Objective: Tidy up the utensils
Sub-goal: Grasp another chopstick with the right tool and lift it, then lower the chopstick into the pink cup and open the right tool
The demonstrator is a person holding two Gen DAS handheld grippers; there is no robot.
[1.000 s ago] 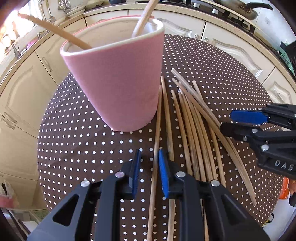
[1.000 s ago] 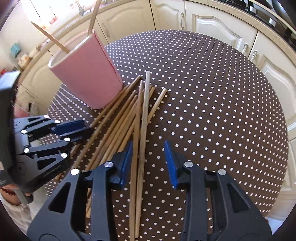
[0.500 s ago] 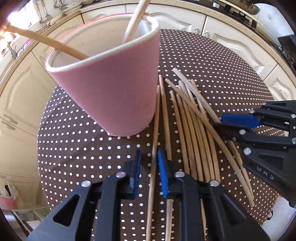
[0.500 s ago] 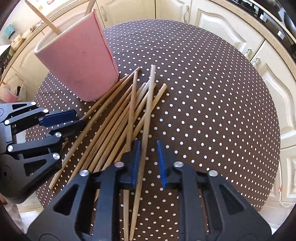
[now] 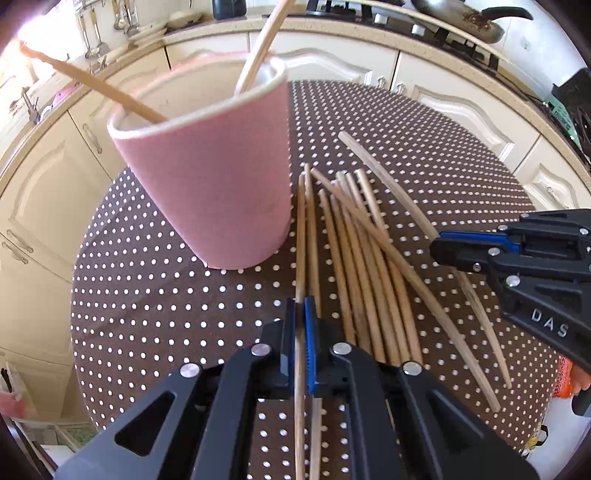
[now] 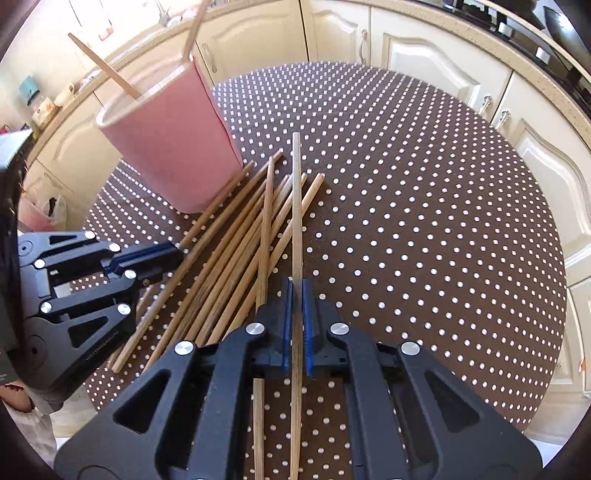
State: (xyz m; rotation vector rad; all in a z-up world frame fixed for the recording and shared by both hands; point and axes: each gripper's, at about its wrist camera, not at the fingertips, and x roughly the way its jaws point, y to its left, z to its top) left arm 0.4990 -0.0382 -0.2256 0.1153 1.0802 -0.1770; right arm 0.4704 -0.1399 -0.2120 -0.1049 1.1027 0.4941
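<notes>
A pink cup (image 5: 214,184) (image 6: 170,144) stands on the round dotted table with two wooden sticks leaning inside it. Several wooden chopsticks (image 5: 365,258) (image 6: 229,247) lie fanned out on the cloth to its right. My left gripper (image 5: 300,306) is shut on one chopstick (image 5: 301,236) at the pile's left edge, close to the cup's base. My right gripper (image 6: 296,286) is shut on another chopstick (image 6: 296,199) at the pile's right side; its far end is raised off the others. Each gripper also shows in the other's view, the right gripper (image 5: 443,245) and the left gripper (image 6: 173,254).
The table (image 6: 424,221) is covered with a brown cloth with white dots and has bare room to the right of the pile. Cream kitchen cabinets (image 6: 424,55) and a worktop ring the table. A pan (image 5: 461,18) sits on the stove at the back.
Both grippers closed from open onto one chopstick each. The right gripper's chopstick has lifted off the pile.
</notes>
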